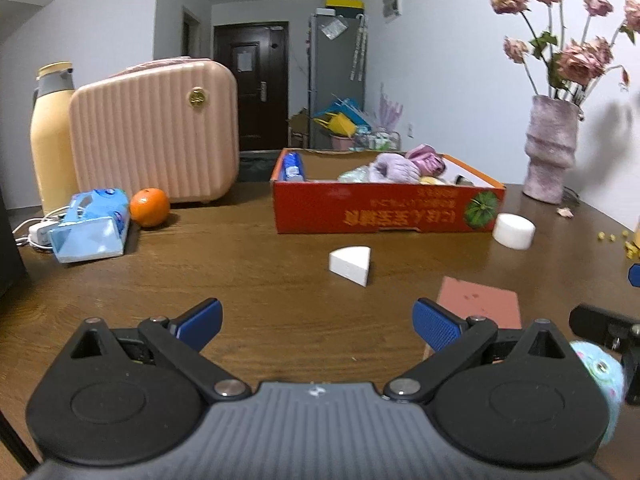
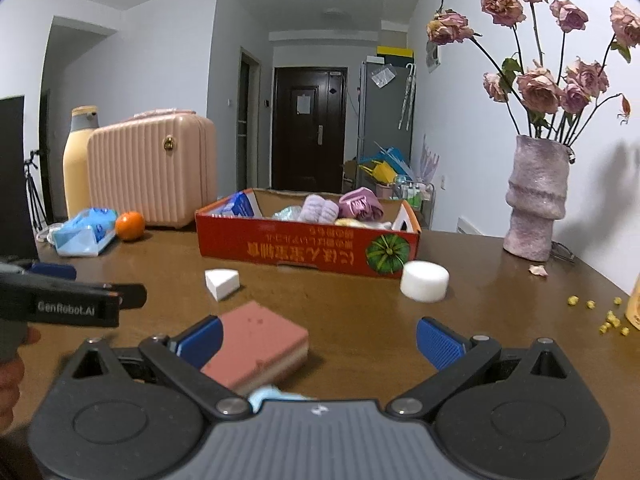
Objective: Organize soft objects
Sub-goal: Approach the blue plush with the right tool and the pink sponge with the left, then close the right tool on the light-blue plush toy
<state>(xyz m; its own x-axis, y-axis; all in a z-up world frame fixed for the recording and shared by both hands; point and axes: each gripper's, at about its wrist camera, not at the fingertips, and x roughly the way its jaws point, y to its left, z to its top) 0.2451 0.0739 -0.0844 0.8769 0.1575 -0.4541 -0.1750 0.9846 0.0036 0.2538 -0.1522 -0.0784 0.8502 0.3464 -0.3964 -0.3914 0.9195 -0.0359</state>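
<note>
while both tongs stand spread and empty, the pink sponge point(image 2: 260, 340) lies just ahead of the right tongs point(image 2: 320, 340), toward its left finger. the left tongs point(image 1: 318, 324) are farther, the sponge lying off to their right.

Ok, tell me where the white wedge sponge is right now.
The white wedge sponge lies on the table in front of the red box, beyond the pink sponge and left of the round white block.
</note>
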